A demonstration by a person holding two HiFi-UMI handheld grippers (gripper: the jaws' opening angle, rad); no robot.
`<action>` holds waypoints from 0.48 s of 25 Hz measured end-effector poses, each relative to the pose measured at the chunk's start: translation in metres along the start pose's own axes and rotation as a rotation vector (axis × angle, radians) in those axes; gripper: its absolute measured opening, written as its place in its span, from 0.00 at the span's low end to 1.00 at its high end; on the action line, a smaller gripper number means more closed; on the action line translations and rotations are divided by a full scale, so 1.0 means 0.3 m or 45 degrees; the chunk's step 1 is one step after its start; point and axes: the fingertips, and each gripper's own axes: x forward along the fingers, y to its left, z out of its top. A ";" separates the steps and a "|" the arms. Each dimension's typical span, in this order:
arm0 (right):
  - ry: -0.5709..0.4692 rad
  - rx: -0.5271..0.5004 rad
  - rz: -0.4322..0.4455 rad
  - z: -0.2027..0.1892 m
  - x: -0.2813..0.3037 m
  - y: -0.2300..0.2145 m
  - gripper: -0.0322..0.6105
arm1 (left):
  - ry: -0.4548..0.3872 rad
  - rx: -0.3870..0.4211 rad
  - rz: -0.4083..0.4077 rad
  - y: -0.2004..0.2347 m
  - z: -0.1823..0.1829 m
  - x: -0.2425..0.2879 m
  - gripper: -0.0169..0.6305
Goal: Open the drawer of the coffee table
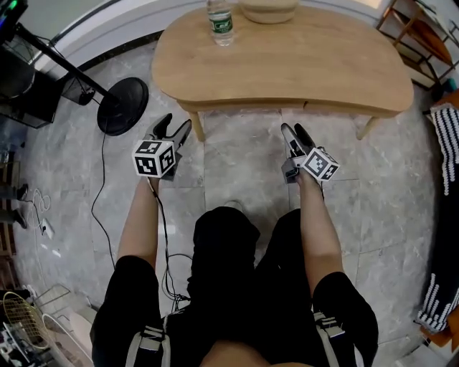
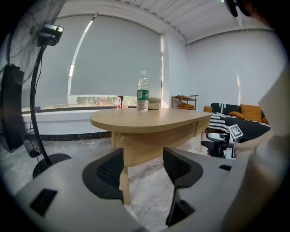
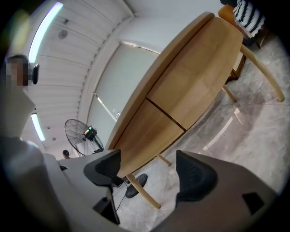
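Observation:
The oval wooden coffee table (image 1: 301,64) stands in front of me on slim legs. Its front edge carries a drawer front (image 1: 240,105), flush with the edge and closed. In the right gripper view two drawer fronts (image 3: 149,133) meet at a thin seam. My left gripper (image 1: 176,123) hovers open over the floor short of the table's left leg, nothing between its jaws (image 2: 142,167). My right gripper (image 1: 292,129) is also open and empty, rolled to one side, level with the table's front edge (image 3: 149,171).
A water bottle (image 1: 221,21) and a bowl (image 1: 269,10) sit at the table's far side. A standing fan's round base (image 1: 122,106) and its cable lie on the tiled floor to the left. A striped cloth (image 1: 446,143) and a wooden rack (image 1: 416,29) are at the right.

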 end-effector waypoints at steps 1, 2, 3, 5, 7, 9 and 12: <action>-0.008 0.017 -0.002 0.002 0.019 -0.014 0.65 | 0.001 -0.001 -0.003 0.015 -0.004 0.021 0.44; -0.024 0.043 -0.005 0.003 0.037 -0.030 0.65 | 0.004 -0.004 -0.008 0.031 -0.008 0.043 0.44; -0.046 0.077 -0.006 0.005 0.054 -0.047 0.65 | 0.010 -0.005 -0.016 0.048 -0.012 0.066 0.44; -0.090 0.131 0.000 0.014 0.084 -0.080 0.65 | 0.021 0.000 -0.031 0.077 -0.020 0.115 0.44; -0.122 0.144 0.021 0.028 0.110 -0.101 0.65 | 0.012 -0.001 -0.048 0.098 -0.024 0.157 0.44; -0.146 0.146 0.054 0.047 0.138 -0.107 0.65 | -0.018 -0.025 -0.072 0.116 -0.016 0.189 0.44; -0.170 0.146 0.093 0.071 0.180 -0.108 0.65 | -0.057 -0.043 -0.126 0.126 0.008 0.227 0.44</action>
